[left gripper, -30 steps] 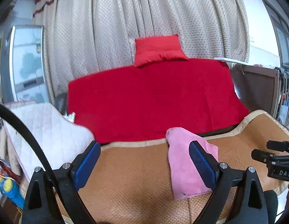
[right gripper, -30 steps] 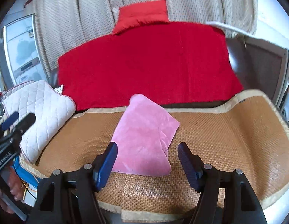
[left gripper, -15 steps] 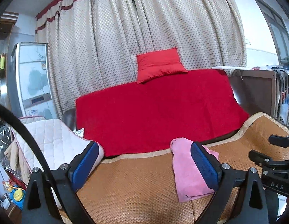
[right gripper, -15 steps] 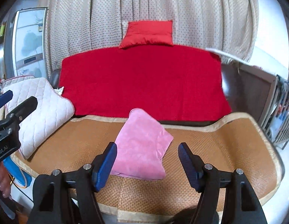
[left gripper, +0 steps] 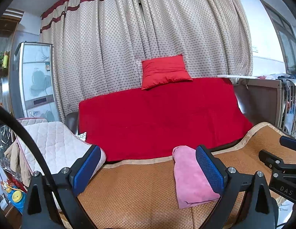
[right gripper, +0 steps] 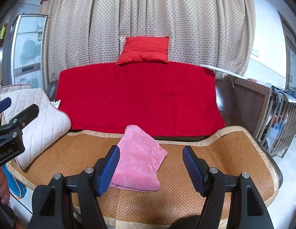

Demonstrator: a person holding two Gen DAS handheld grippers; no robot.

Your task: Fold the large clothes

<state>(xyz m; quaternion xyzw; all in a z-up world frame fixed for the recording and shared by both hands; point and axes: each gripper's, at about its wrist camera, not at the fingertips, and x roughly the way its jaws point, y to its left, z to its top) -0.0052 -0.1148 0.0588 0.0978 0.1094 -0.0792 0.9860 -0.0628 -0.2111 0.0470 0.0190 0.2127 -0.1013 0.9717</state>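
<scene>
Folded pink cloth (right gripper: 139, 158) lying flat on woven mat (right gripper: 224, 152) of the sofa seat, far end touching the lower edge of red blanket (right gripper: 138, 97) draped over the backrest. Right gripper (right gripper: 150, 168) released, blue pads spread wide, held above the mat with the cloth's near edge between and just ahead of the fingers; nothing grasped. Left gripper (left gripper: 148, 169) likewise spread wide and empty, off to the cloth's left, its right pad overlapping the cloth (left gripper: 191, 177) in view only. Red cushion (right gripper: 144, 50) perched on top of the backrest against dotted curtain (right gripper: 148, 15). Quilted white pad (right gripper: 39, 124) over the sofa's left arm. Tall cabinet (left gripper: 37, 80) beyond, left of the curtain.
</scene>
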